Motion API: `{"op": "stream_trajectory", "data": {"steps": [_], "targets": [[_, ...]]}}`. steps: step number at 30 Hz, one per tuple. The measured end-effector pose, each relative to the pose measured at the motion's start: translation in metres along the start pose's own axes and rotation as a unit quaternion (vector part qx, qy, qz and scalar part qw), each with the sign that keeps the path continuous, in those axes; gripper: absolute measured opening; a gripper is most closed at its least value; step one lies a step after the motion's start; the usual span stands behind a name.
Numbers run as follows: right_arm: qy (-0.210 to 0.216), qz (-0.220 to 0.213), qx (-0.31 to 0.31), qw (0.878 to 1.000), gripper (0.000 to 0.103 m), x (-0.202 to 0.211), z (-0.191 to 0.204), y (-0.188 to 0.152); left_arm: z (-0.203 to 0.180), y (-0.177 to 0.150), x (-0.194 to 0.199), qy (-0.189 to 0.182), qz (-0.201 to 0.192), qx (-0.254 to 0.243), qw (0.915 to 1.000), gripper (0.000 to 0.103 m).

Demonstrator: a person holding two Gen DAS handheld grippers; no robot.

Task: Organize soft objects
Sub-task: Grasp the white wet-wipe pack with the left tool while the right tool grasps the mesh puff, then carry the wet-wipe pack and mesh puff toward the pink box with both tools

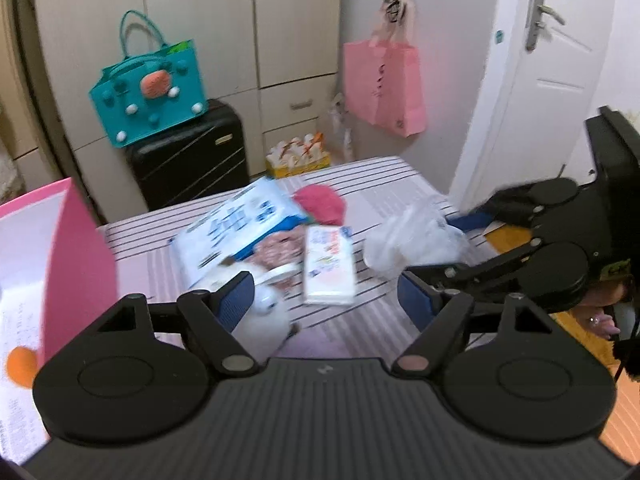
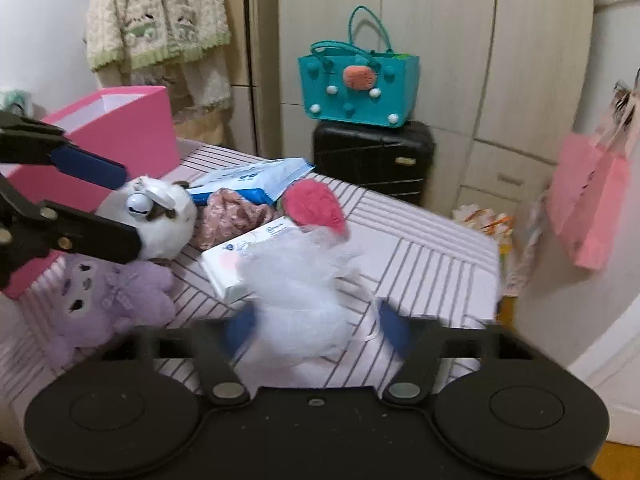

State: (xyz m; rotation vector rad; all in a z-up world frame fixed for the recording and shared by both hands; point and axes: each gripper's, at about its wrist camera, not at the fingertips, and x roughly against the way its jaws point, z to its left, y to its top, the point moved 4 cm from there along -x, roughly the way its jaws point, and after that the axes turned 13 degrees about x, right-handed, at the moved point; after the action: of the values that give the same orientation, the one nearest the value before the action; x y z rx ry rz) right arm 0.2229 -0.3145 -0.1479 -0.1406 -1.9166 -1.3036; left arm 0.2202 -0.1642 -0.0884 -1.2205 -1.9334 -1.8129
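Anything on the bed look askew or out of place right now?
Yes. The blue-and-white pack sits tilted, propped on the floral cloth rather than lying flat. The other soft things lie in a loose jumble beside it; nothing looks spilled or torn.

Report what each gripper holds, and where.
Left gripper: nothing, jaws open by the white plush. Right gripper: straddles the white bundle's near end; grip unclear through blur.

Beige wardrobe (image 1: 256, 20), white door (image 1: 560, 80)

No legible text on packs (image 1: 240, 228).
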Motion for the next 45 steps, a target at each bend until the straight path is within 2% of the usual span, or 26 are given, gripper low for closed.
{"op": "stream_trajectory", "data": {"steps": [1, 3, 6, 9, 12, 16, 20, 23, 25, 27, 40, 44, 45], "targets": [[0.013, -0.001, -0.01, 1.0, 0.032, 0.001, -0.003, -0.002, -0.004, 0.0, -0.002, -0.006, -0.004, -0.004, 1.0, 0.074], [0.019, -0.008, -0.018, 1.0, 0.025, 0.005, -0.009, -0.005, -0.012, -0.001, -0.011, -0.01, -0.007, -0.014, 0.9998, 0.061], [0.008, -0.009, -0.024, 1.0, 0.025, 0.01, -0.016, -0.009, -0.021, -0.001, -0.026, -0.018, 0.014, -0.028, 0.9994, 0.056], [0.012, -0.007, -0.036, 0.999, 0.025, 0.007, -0.022, -0.013, -0.029, -0.002, -0.046, -0.007, 0.035, -0.036, 0.9987, 0.056], [0.02, -0.01, -0.049, 0.999, 0.025, 0.002, -0.024, -0.016, -0.03, -0.001, -0.066, 0.025, 0.057, -0.039, 0.9973, 0.056], [0.025, -0.015, -0.056, 0.998, 0.025, -0.002, -0.025, -0.018, -0.029, 0.002, -0.076, 0.062, 0.046, -0.045, 0.996, 0.056], [0.029, -0.019, -0.06, 0.998, 0.025, -0.004, -0.025, -0.018, -0.031, 0.003, -0.082, 0.071, 0.051, -0.047, 0.995, 0.056], [0.027, -0.023, -0.061, 0.998, 0.025, -0.003, -0.025, -0.02, -0.027, 0.005, -0.092, 0.064, 0.08, -0.026, 0.9944, 0.058], [0.025, -0.024, -0.062, 0.997, 0.026, -0.002, -0.026, -0.021, -0.023, 0.008, -0.094, 0.067, 0.079, -0.019, 0.9944, 0.058], [0.025, -0.026, -0.065, 0.997, 0.026, -0.002, -0.025, -0.023, -0.02, 0.01, -0.095, 0.089, 0.075, -0.02, 0.993, 0.058], [0.027, -0.029, -0.066, 0.997, 0.026, 0.005, -0.023, -0.027, -0.026, 0.004, -0.103, 0.113, 0.074, -0.045, 0.9898, 0.06], [0.025, -0.027, -0.066, 0.997, 0.026, 0.009, -0.02, -0.031, -0.026, 0.002, -0.102, 0.092, 0.085, -0.027, 0.9918, 0.049], [0.023, -0.027, -0.067, 0.997, 0.026, 0.011, -0.019, -0.032, -0.025, 0.002, -0.101, 0.086, 0.084, -0.02, 0.9925, 0.042]]}}
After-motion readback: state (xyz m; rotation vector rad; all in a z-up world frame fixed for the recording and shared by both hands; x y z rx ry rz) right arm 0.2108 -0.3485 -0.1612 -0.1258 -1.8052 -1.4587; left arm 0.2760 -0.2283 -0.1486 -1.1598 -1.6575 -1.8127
